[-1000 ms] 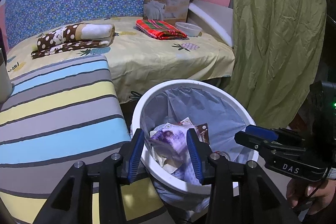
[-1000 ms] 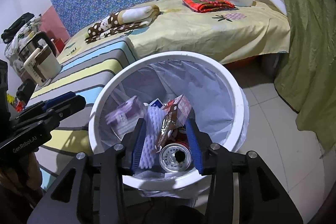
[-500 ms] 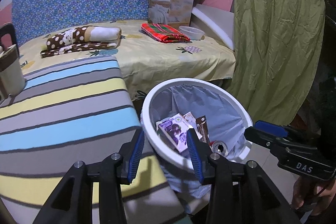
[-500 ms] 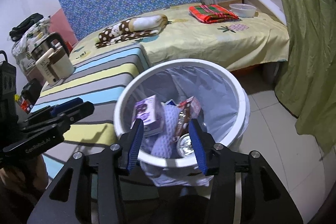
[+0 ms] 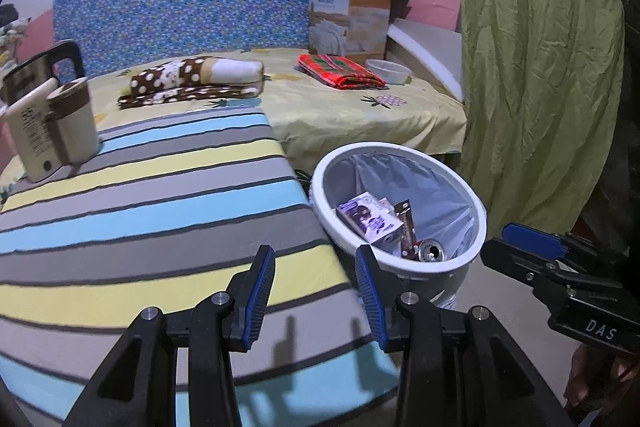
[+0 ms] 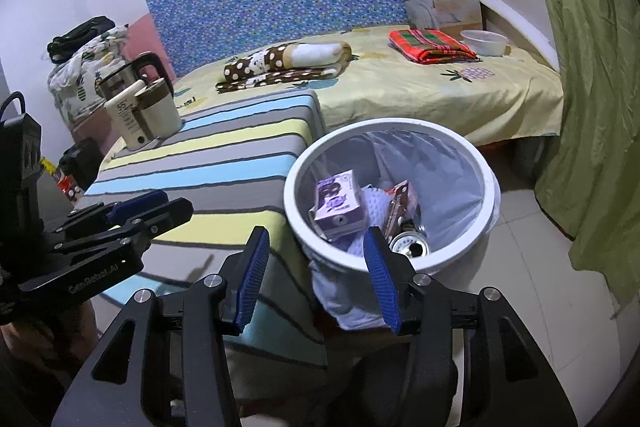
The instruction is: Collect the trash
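Note:
A white bin point(image 5: 384, 147) point(image 6: 392, 125) with a pale liner stands on the floor beside a striped table. Inside lie a purple carton point(image 5: 368, 219) point(image 6: 338, 205), a brown wrapper point(image 5: 406, 227) point(image 6: 400, 203) and a drink can point(image 5: 431, 251) point(image 6: 410, 247). My left gripper point(image 5: 314, 255) point(image 6: 160, 203) hovers open over the table's edge, left of the bin, with nothing between its fingers. My right gripper point(image 6: 317, 239) point(image 5: 520, 243) is above the bin's near rim; its jaws are opening and nothing is between them.
The striped tablecloth point(image 5: 140, 207) carries a cream kettle point(image 5: 52, 123) at its far left. Behind are a bed with a yellow sheet point(image 5: 340, 107), folded cloths, a bowl and a cardboard box point(image 5: 348, 23). A green curtain point(image 5: 540, 67) hangs right of the bin. The tiled floor point(image 6: 540, 287) lies beyond the bin.
Both grippers have drawn back and up from the bin, which now sits further off and to the right. The left gripper is now over the table. The right jaws have widened.

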